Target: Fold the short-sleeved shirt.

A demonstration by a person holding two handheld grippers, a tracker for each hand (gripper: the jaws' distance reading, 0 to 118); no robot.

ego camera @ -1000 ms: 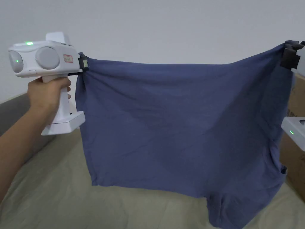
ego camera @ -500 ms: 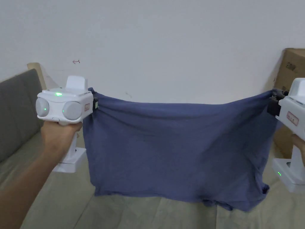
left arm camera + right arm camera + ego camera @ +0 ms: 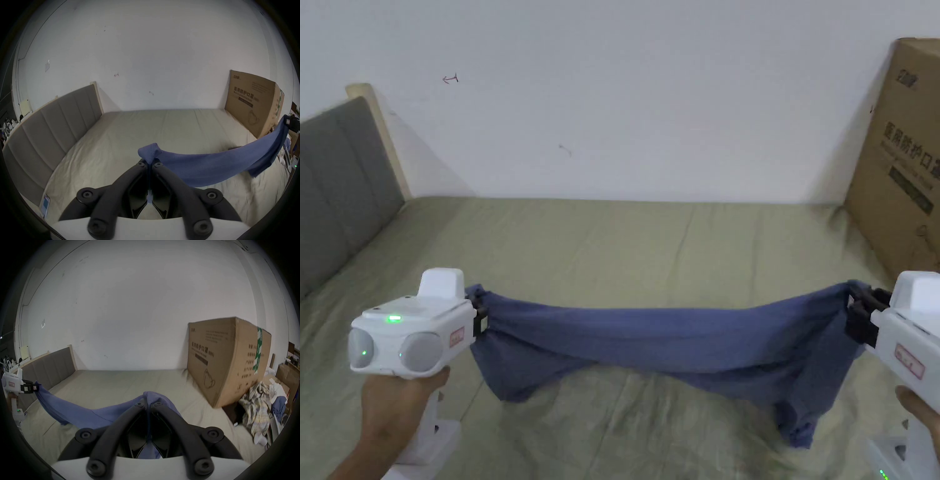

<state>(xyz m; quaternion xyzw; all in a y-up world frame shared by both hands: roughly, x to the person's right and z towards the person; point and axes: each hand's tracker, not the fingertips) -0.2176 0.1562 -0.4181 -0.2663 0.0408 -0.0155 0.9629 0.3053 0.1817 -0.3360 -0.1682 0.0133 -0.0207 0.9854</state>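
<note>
The blue shirt (image 3: 675,347) hangs low over the bed (image 3: 650,250), stretched between the two grippers. The left gripper (image 3: 481,319) has its jaws closed tight on one corner of the shirt, and a bit of cloth sticks out past the jaw tips. The right gripper (image 3: 853,315) has its jaws closed on the other corner. The middle of the shirt sags below both sets of jaws and its loose ends touch the bed. A box (image 3: 900,156) stands beyond the right jaws, against the wall
</note>
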